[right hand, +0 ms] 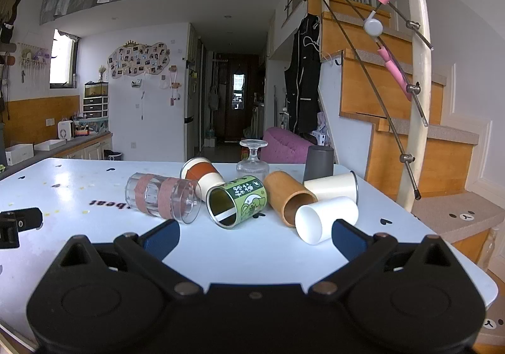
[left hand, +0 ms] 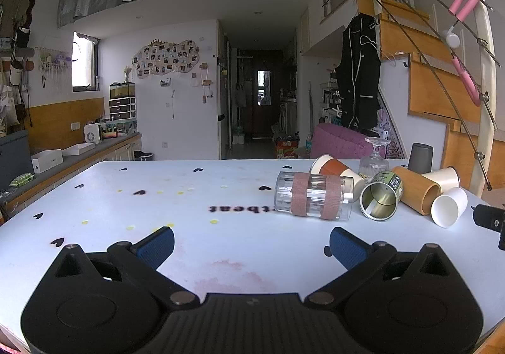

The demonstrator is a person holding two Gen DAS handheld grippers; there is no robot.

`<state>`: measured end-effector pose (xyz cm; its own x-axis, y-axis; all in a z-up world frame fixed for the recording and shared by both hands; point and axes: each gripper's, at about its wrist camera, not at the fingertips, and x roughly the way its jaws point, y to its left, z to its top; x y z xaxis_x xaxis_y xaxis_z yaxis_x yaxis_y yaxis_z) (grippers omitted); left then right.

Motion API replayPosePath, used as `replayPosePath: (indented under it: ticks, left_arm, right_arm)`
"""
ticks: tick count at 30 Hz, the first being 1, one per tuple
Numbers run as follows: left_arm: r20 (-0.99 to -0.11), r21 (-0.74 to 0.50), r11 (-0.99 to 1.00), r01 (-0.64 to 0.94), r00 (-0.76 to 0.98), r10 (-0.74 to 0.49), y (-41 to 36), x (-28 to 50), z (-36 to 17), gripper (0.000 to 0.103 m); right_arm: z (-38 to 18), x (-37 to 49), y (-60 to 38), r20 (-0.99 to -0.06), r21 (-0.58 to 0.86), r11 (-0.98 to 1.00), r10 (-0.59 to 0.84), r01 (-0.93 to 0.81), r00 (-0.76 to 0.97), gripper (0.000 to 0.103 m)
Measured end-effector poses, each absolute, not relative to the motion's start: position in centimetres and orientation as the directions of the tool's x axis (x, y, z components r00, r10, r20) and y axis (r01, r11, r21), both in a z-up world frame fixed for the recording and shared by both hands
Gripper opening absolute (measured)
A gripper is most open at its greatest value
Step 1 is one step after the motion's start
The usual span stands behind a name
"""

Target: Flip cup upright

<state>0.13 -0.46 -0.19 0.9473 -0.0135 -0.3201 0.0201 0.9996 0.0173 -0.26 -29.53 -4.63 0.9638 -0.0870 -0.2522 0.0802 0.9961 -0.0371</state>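
Observation:
Several cups lie on their sides on the white table [right hand: 246, 246]: a clear cup with brown tape bands [right hand: 162, 197] [left hand: 314, 196], a green tin cup [right hand: 236, 205] [left hand: 380, 196], a tan wooden cup [right hand: 288, 196] [left hand: 416, 193], a white cup [right hand: 326, 221] [left hand: 448, 207], a cream cup [right hand: 334, 185] and an orange-banded paper cup [right hand: 202, 175]. My right gripper [right hand: 255, 235] is open and empty, just short of the green tin and white cup. My left gripper [left hand: 252, 246] is open and empty, nearer than and left of the clear cup.
A grey cup [right hand: 318, 160] and a glass goblet [right hand: 252, 161] stand upside down behind the pile. The table's right edge runs close beside the white cup, with wooden stairs and a railing post [right hand: 416, 101] beyond. The left gripper's tip [right hand: 19, 221] shows at the left.

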Motion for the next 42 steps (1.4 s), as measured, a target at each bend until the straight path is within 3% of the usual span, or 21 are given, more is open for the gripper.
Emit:
replayPosePath:
  ticks: [42]
  left_arm:
    - [-0.320, 0.020, 1.000, 0.021, 0.947, -0.013, -0.56, 0.23, -0.23, 0.103]
  right_arm:
    - [-4.45, -0.24, -29.76, -0.255, -0.027, 0.996, -0.088, 0.084, 0.963, 0.103]
